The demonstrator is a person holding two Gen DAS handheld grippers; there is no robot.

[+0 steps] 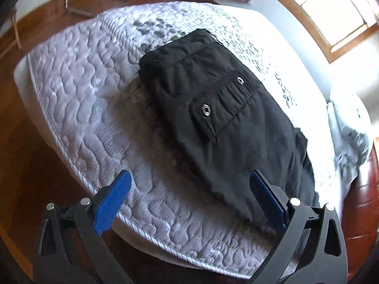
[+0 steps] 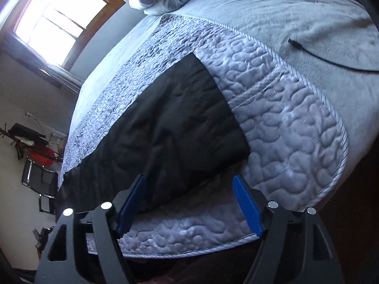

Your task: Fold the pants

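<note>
The black pants (image 1: 227, 123) lie flat on the quilt (image 1: 90, 108), just ahead of both grippers. The left gripper (image 1: 189, 184) and right gripper (image 2: 189, 189) have jaws spread wide, pinching nothing.

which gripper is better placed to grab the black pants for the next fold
Probably the left gripper: its open jaws straddle the near edge of the black fabric pants. The right gripper is open too, with the pants' edge mostly by one pad.
</note>
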